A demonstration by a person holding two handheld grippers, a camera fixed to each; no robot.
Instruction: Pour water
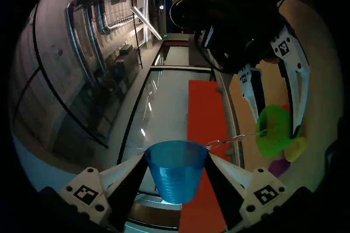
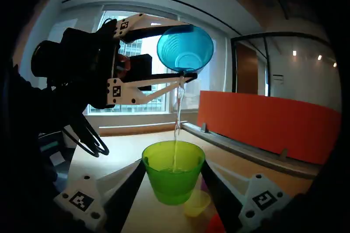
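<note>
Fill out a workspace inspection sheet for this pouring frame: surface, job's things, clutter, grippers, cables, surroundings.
Surface: tan wooden table.
Job's things: blue cup tilted, thin water stream falling into green cup, which holds some water.
Clutter: small yellow cup beside the green cup; purple object nearby, too small to identify.
Grippers: left gripper shut on blue cup; right gripper shut on green cup.
Cables: black loops hanging below the left gripper's body.
Surroundings: orange panel, windows.

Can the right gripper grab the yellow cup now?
Probably not: the right gripper is shut on the green cup, which is taking water from the blue cup. The yellow cup sits just below.
</note>
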